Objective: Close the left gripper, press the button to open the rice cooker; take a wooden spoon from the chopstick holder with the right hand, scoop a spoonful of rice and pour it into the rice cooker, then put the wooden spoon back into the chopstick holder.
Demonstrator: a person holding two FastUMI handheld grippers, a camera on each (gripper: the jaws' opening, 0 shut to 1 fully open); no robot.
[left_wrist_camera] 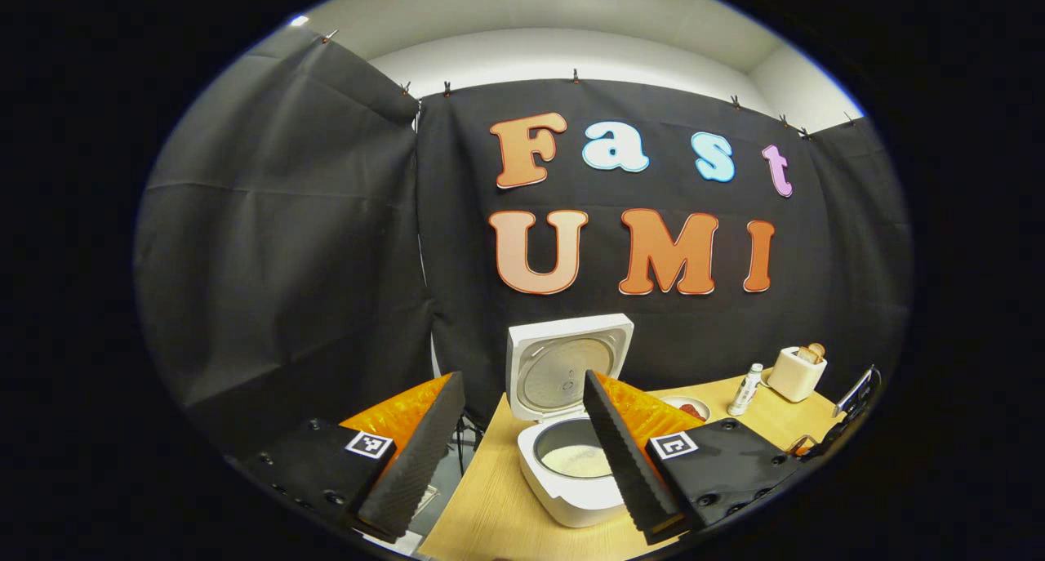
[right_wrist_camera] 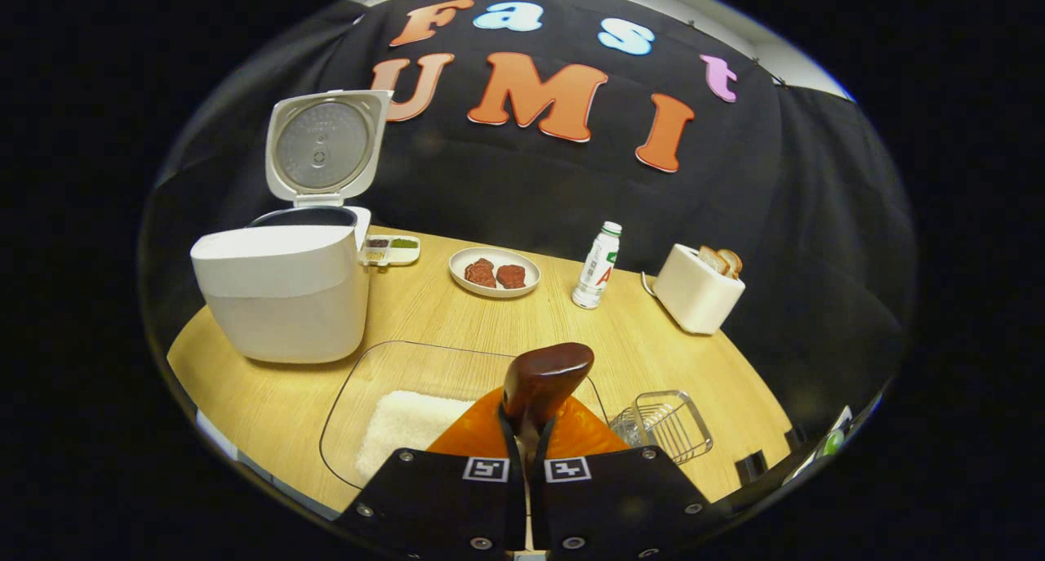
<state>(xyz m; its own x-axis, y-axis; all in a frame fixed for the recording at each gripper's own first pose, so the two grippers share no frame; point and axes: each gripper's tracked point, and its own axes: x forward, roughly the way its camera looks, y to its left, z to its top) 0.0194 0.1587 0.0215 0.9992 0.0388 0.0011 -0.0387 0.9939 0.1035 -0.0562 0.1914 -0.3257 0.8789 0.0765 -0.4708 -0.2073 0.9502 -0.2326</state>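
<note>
While clamped — wooden spoon point(right_wrist_camera: 545, 379), right tool point(right_wrist_camera: 526, 430).

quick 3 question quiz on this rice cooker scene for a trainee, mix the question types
1. True or false: the white rice cooker has its lid shut.
2. What does the right gripper hold? A) white plastic bottle B) brown wooden spoon C) slice of toast
3. Fill in: the clear glass dish of white rice sits between the rice cooker and the ____ wire chopstick holder.

Key
1. False: the lid stands open, and white rice shows in the pot in the left gripper view, beyond the open left gripper.
2. B: both fingers clamp the brown wooden spoon.
3. Metal: the metal wire chopstick holder stands beside the dish.
</note>
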